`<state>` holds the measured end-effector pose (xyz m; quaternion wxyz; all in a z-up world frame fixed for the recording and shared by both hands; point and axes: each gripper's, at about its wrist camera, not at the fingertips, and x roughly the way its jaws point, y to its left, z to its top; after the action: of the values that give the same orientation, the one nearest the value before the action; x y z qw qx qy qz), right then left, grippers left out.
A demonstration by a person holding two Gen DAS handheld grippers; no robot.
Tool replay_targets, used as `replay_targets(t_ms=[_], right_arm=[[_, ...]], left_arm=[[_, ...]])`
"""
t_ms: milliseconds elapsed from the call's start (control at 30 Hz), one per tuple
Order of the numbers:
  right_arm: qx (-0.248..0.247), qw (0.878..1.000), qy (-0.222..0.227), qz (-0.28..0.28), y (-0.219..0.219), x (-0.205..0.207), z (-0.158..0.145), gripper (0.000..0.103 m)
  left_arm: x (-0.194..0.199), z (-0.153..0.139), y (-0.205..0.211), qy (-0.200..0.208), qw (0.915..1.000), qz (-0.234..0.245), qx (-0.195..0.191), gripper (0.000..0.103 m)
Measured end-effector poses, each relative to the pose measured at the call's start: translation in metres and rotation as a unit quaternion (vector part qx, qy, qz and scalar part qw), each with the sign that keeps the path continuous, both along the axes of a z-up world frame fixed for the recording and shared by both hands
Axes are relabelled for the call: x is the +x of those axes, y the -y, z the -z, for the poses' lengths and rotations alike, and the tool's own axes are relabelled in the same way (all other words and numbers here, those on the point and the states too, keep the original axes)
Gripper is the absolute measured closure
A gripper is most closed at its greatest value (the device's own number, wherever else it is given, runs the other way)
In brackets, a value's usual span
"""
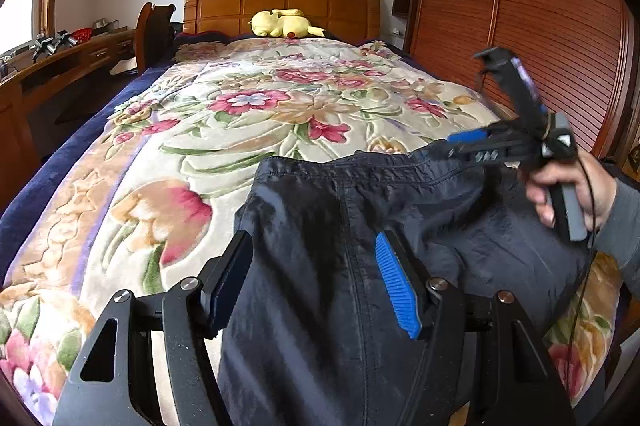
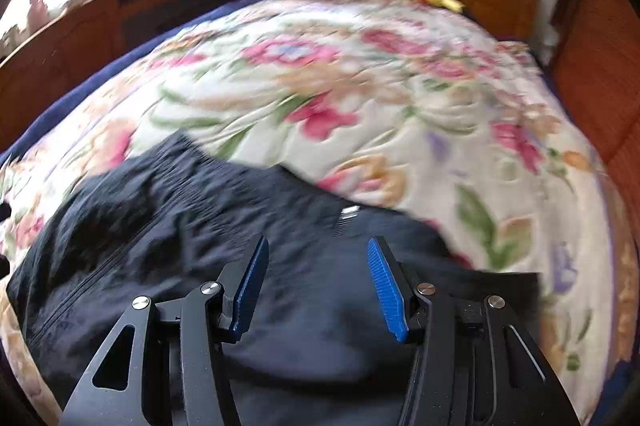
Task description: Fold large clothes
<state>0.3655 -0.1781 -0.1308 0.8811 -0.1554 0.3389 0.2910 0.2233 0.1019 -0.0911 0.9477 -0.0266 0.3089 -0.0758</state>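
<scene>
A dark navy garment [image 1: 320, 226] lies on the flowered bedspread [image 1: 240, 114], its elastic waistband toward the headboard. My left gripper [image 1: 316, 266] is open just above the cloth, its jaws wide apart with nothing between them. The right gripper [image 1: 452, 146] shows in the left wrist view, held by a hand at the garment's right waistband corner. In the right wrist view the right gripper [image 2: 316, 274] is open above the garment [image 2: 200, 226], empty. That view is blurred by motion.
A yellow plush toy [image 1: 280, 24] lies at the wooden headboard [image 1: 280, 2]. A slatted wooden wardrobe [image 1: 540, 26] stands along the bed's right side. A desk [image 1: 60, 62] and chair [image 1: 154, 26] stand to the left. The bedspread extends beyond the garment.
</scene>
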Motion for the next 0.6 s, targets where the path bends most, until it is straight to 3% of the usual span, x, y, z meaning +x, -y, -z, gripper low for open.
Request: replay_targets(t_ms=[167,300,400,467,600], right_arm=[[-0.053,0.998,-0.043,0.002,-0.026,0.016,0.037,0.049],[-0.068,0.996,-0.054,-0.005,-0.046,0.035,0.052,0.051],[-0.068,0.996,-0.057,-0.023,-0.059,0.041,0.059,0.074],[-0.081,0.995,-0.045,-0.035,-0.072,0.043,0.06,0.099],[-0.089,0.995,-0.014,-0.04,-0.084,0.045,0.055,0.103]], left_arm=[[-0.004,0.001,-0.009,-0.002,1.0,-0.003,0.0,0.038],[-0.007,0.001,-0.016,-0.001,1.0,-0.007,0.0,0.038],[-0.008,0.002,-0.022,-0.003,0.9999,-0.011,-0.001,0.038],[-0.009,0.003,-0.025,-0.003,0.9999,-0.013,-0.001,0.038],[-0.01,0.004,-0.027,-0.004,0.9999,-0.013,-0.001,0.038]])
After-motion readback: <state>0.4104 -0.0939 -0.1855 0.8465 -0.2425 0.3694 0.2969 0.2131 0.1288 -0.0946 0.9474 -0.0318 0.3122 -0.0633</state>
